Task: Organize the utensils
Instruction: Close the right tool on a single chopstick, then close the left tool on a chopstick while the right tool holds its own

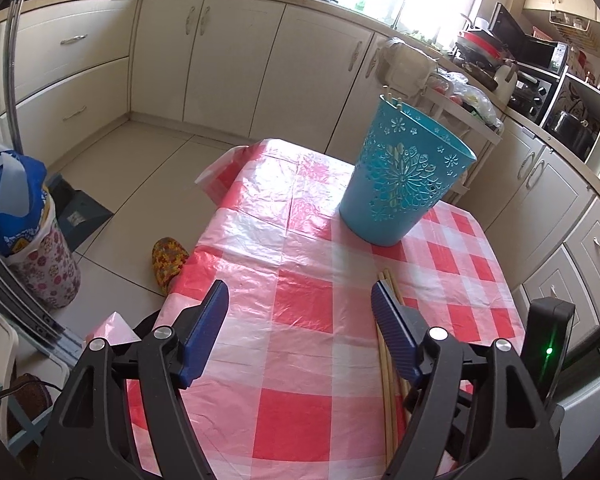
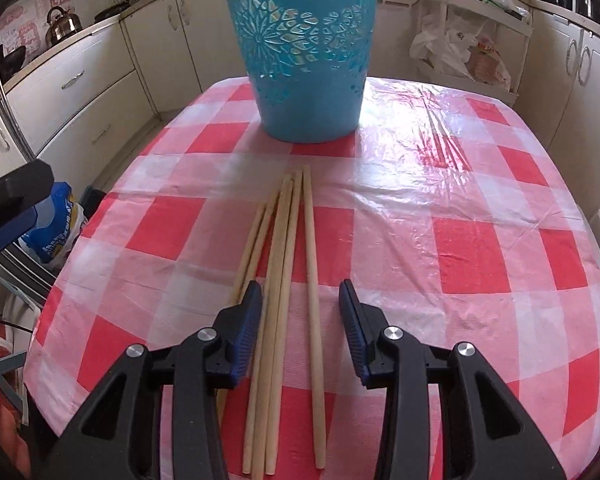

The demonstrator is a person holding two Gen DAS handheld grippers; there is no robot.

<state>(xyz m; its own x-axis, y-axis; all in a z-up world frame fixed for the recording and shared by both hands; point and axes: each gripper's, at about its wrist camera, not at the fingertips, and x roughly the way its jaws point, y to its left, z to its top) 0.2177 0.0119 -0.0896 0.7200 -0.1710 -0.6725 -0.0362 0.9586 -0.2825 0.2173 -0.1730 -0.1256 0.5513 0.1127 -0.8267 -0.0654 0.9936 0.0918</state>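
Worktop carries one blue basket at the far end, and near us we count five wooden chopsticks lying side by side. Right hand-held gripper gapes open over them, left hand-held gripper open and empty beside them; sticks look light, stiff, smooth, so we'd pinch mid-shaft

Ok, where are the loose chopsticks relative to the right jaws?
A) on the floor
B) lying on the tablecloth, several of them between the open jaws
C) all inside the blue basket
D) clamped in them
B: the chopsticks lie flat on the checked tablecloth, several running between the jaws of the open right gripper, short of the blue basket.
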